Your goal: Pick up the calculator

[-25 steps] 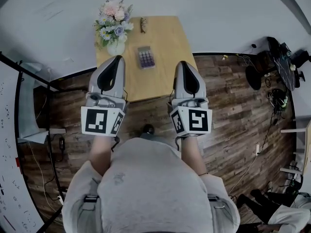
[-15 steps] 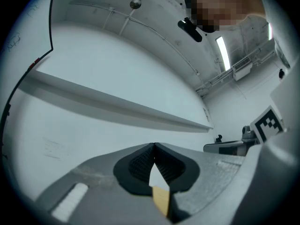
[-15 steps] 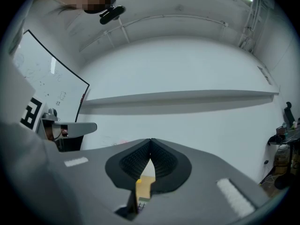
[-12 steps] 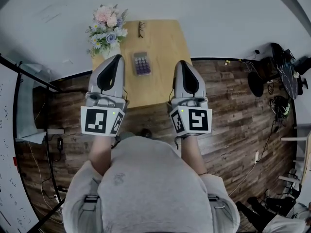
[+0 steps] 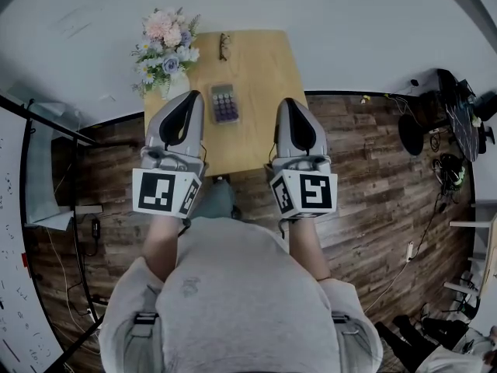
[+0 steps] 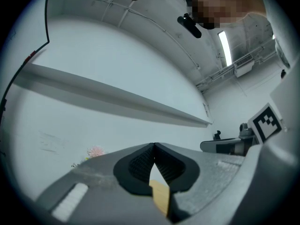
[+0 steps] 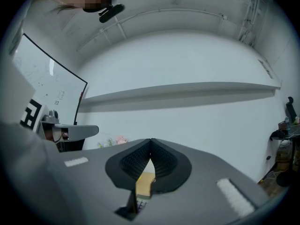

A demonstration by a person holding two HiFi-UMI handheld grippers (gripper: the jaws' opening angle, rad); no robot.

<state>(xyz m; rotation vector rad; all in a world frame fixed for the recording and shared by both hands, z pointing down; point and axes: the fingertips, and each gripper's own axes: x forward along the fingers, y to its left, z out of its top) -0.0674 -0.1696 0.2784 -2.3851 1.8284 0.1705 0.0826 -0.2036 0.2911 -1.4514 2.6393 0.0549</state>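
Head view: both grippers are out in front of me, mid-frame, marker cubes nearest my grey shirt (image 5: 233, 294). Left gripper (image 5: 193, 94) has its jaws pressed together at the tips with nothing between them. The left gripper view confirms it: the black pads (image 6: 140, 165) meet at the top and only a sliver of tan table shows through the gap below. Right gripper (image 5: 287, 100) is the same, jaws together and empty. In the right gripper view a bit of keypad shows low in the gap behind the pads. The calculator (image 5: 224, 103) lies flat on the tan table (image 5: 260, 68) in the upper middle of the frame, keys up. It sits between the two gripper tips in the picture, nearer the left one, with neither touching it. A vase of flowers (image 5: 165, 47) stands at the table's upper left corner, just above the left gripper. A pair of glasses (image 5: 224, 46) lies above the calculator, near the table's far edge. Wood floor (image 5: 373, 177) fills the right of the frame, and there is cable clutter at the far right edge.
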